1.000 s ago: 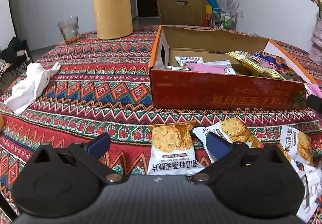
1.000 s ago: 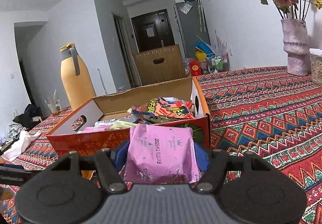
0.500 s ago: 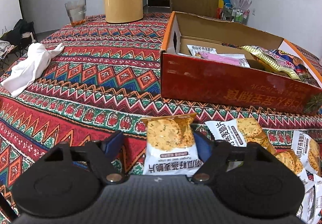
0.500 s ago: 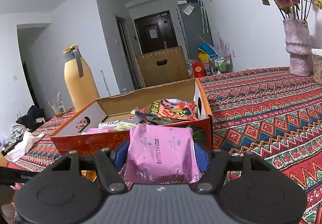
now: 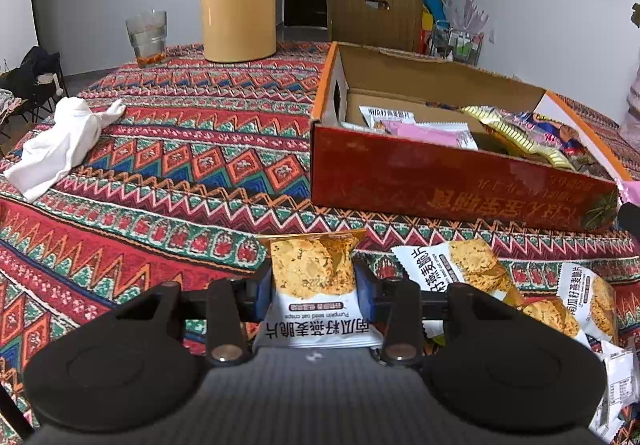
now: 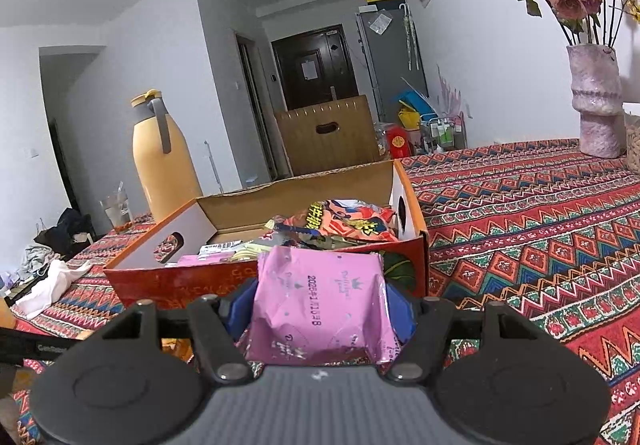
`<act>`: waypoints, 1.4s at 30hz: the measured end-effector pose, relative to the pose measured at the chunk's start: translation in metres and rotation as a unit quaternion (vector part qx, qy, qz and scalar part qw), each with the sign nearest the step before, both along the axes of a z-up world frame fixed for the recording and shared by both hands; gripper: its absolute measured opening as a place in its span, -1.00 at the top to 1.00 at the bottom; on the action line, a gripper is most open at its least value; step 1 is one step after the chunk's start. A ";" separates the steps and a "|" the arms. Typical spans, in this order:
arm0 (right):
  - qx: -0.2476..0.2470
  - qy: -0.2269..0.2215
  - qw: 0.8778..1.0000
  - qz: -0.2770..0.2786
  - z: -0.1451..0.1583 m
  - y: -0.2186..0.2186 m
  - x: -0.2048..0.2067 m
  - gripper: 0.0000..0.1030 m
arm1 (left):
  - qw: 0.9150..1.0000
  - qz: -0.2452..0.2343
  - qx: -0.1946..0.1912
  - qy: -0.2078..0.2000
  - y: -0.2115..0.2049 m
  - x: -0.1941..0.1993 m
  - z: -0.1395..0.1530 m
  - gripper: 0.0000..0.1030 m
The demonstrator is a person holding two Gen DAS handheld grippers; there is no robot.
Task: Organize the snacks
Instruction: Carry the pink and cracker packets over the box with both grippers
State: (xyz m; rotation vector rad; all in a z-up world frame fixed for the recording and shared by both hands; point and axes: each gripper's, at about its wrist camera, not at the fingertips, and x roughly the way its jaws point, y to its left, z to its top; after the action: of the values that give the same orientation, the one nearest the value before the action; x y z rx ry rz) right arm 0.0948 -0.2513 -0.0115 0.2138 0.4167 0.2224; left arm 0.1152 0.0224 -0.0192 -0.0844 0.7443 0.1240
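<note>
An oat crisp packet (image 5: 312,269), white with a cookie picture, lies on the patterned tablecloth between the blue pads of my left gripper (image 5: 312,285). The jaws are closing and the pads press its two sides. Two more such packets (image 5: 460,269) lie to its right. Behind them stands an open red cardboard box (image 5: 440,185) that holds several snack bags. In the right wrist view my right gripper (image 6: 318,303) is shut on a pink snack packet (image 6: 320,285), held just in front of the box's (image 6: 168,281) red front wall.
A yellow thermos jug (image 5: 238,5) and a glass (image 5: 147,37) stand at the far side of the table. A crumpled white cloth (image 5: 60,141) lies at the left. A vase with dried roses (image 6: 596,101) stands at the far right. A brown carton (image 5: 372,13) sits beyond the table.
My left gripper's jaws have come in from wide apart onto the sides of the oat crisp packet. The right gripper with the pink packet has kept still.
</note>
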 end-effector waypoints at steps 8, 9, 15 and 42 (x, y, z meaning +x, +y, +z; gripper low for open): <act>-0.001 -0.017 1.000 0.007 0.003 0.001 -0.006 -0.29 | 1.000 -0.001 -0.003 -0.027 0.002 -0.014 0.019 0.19; -0.002 -0.019 1.000 0.007 0.004 0.002 -0.007 -0.29 | 1.000 -0.002 -0.003 -0.029 0.002 -0.015 0.021 0.19; -0.003 -0.038 0.999 0.012 0.014 0.003 -0.016 -0.29 | 0.999 -0.011 -0.004 -0.048 0.001 -0.021 0.035 0.19; 0.006 -0.105 0.994 -0.003 0.087 0.018 0.009 -0.29 | 0.989 -0.038 -0.015 -0.141 -0.023 0.024 0.107 0.19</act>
State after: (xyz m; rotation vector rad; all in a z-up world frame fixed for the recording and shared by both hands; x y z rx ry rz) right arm 0.1040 -0.2337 0.0756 0.2010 0.2053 0.2388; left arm 0.1392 -0.0006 0.0874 -0.0987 0.4654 0.0262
